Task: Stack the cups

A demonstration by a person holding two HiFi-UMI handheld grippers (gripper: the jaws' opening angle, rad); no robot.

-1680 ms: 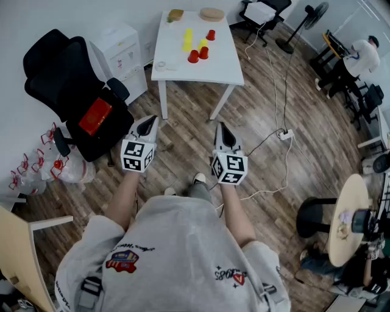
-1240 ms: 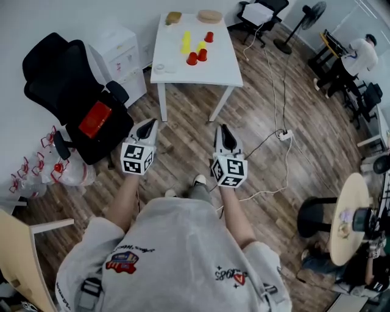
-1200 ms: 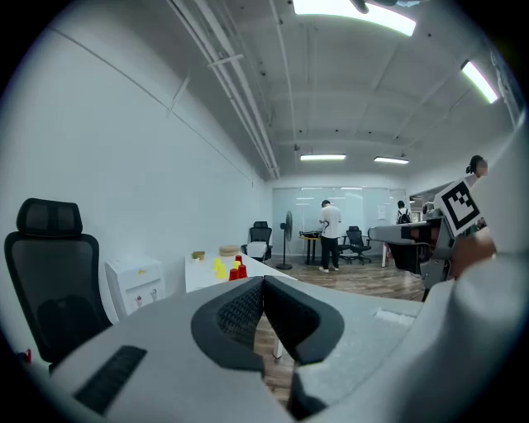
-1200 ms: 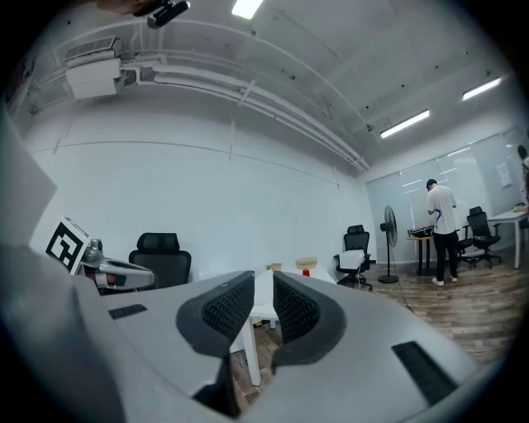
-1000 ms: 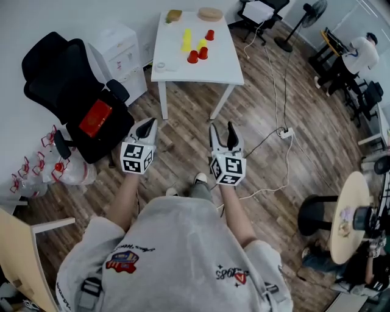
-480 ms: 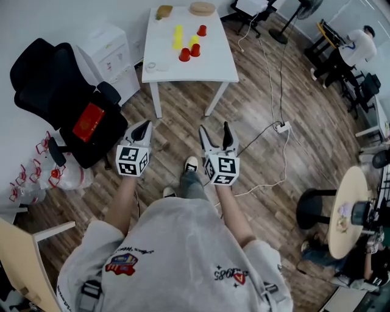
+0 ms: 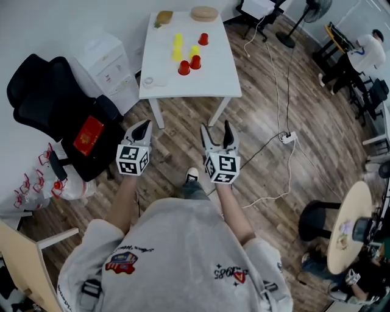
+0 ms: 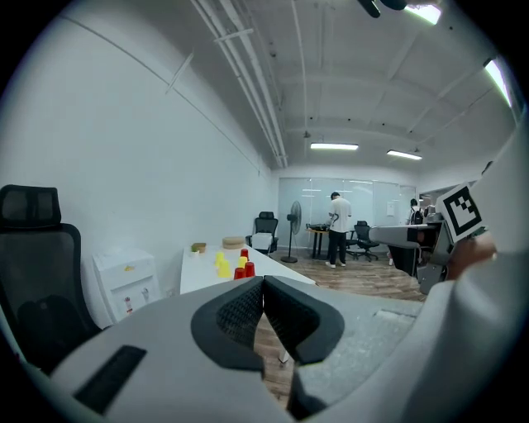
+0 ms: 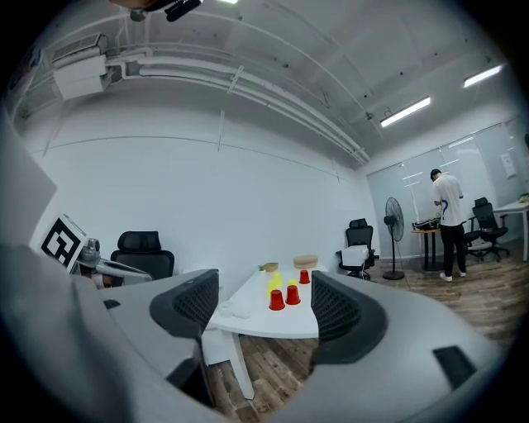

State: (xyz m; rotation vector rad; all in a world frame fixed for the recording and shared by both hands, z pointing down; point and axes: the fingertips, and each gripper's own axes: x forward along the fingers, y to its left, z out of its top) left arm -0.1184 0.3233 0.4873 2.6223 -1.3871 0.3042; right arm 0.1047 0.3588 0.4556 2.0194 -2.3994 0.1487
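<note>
Several red and yellow cups stand upside down on the white table point(image 7: 213, 76) ahead: red cups point(image 7: 184, 68) near the middle, yellow cups point(image 7: 177, 53) beside them, one red cup point(image 7: 203, 39) farther back. Both grippers hang over the wooden floor, short of the table's near edge. My left gripper point(image 7: 145, 127) is shut with nothing in it. My right gripper point(image 7: 217, 129) is open; its jaws have just been opening and nothing is between them. The right gripper view shows the red cups point(image 9: 283, 297) framed between the spread jaws, far off. The left gripper view shows the cups point(image 8: 240, 264) beyond its closed tips.
A black office chair point(image 7: 55, 103) with a red item stands at left, next to a white drawer unit point(image 7: 106, 55). A tape roll point(image 7: 148, 81) and wooden pieces point(image 7: 204, 12) lie on the table. Cables and a power strip point(image 7: 287, 138) cross the floor at right. A round table point(image 7: 347, 225) is at far right.
The right gripper's jaws have spread from shut to wide. The person has stepped forward, so both grippers are closer to the table. The left gripper stays shut.
</note>
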